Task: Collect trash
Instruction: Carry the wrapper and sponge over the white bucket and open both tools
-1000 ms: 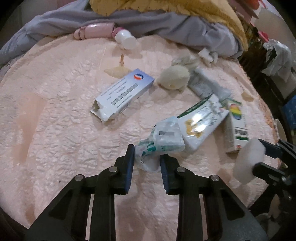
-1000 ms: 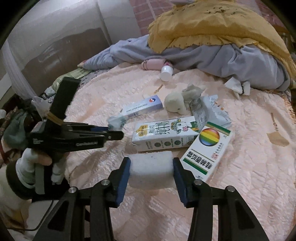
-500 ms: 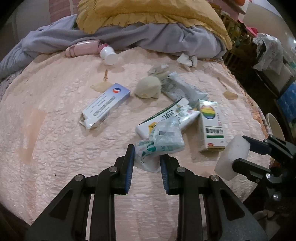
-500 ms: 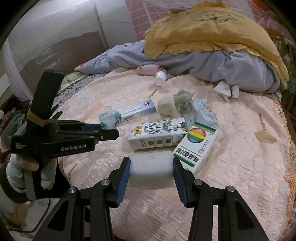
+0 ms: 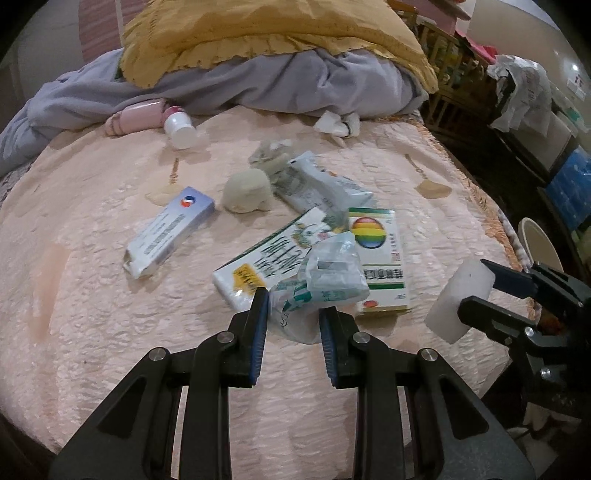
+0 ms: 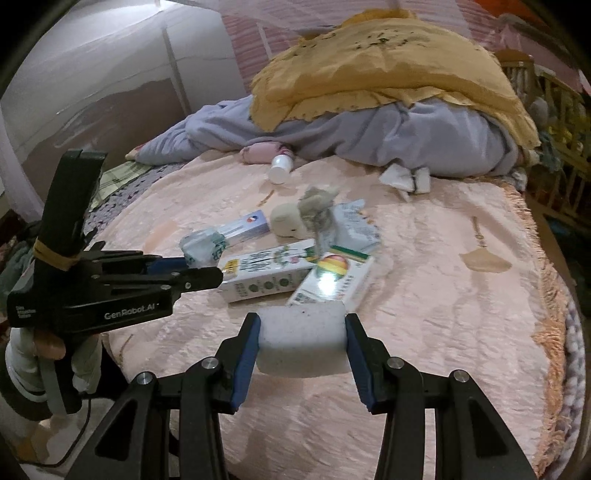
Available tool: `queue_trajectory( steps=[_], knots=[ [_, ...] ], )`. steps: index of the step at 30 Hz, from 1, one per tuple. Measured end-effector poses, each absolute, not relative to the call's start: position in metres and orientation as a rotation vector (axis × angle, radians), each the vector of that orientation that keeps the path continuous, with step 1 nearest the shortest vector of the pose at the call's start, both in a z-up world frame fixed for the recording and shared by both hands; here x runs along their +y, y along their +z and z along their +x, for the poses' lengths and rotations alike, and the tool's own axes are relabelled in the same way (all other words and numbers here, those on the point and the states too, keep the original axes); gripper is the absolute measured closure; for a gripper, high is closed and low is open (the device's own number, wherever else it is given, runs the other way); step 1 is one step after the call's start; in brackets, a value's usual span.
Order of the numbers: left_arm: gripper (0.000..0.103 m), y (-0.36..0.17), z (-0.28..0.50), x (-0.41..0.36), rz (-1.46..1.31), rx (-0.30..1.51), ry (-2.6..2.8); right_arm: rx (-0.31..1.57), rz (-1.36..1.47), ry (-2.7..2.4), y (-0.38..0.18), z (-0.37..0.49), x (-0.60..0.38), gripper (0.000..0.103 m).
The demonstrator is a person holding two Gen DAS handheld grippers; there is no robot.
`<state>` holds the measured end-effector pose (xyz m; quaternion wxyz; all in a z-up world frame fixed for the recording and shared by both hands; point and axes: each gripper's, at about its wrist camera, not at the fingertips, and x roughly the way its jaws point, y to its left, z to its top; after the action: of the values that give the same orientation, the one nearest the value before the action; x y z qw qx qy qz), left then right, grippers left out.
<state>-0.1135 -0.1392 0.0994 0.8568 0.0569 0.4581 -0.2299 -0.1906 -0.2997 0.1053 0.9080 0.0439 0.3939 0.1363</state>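
My left gripper (image 5: 293,314) is shut on a crumpled plastic wrapper (image 5: 325,280) and holds it above the pink bedspread (image 5: 92,295); it also shows in the right wrist view (image 6: 202,246). My right gripper (image 6: 301,338) is shut on a white foam block (image 6: 301,341), seen at the right in the left wrist view (image 5: 460,299). On the bed lie a milk carton (image 5: 258,266), a rainbow box (image 5: 380,254), a blue-white box (image 5: 170,230), a beige lump (image 5: 247,192) and a crushed carton (image 5: 321,184).
A white bottle (image 5: 181,127) and a pink bottle (image 5: 135,117) lie by the grey blanket (image 5: 277,85) under a yellow cover (image 5: 258,33). A crumpled tissue (image 5: 338,123) lies at the back. Dark furniture (image 5: 535,129) stands right of the bed.
Both grippers have pulled back and up from the bed with their loads, so the trash pile looks farther away. The held wrapper and foam block have not shifted in the jaws.
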Motion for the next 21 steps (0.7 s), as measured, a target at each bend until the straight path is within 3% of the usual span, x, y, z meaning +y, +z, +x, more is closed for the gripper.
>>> queue_trajectory(
  steps=[21],
  knots=[
    [0.079,0.115,-0.133,-0.295,0.207,0.956,-0.737,0.754,0.162,-0.058,0.126,-0.235,-0.452,0.059]
  ],
)
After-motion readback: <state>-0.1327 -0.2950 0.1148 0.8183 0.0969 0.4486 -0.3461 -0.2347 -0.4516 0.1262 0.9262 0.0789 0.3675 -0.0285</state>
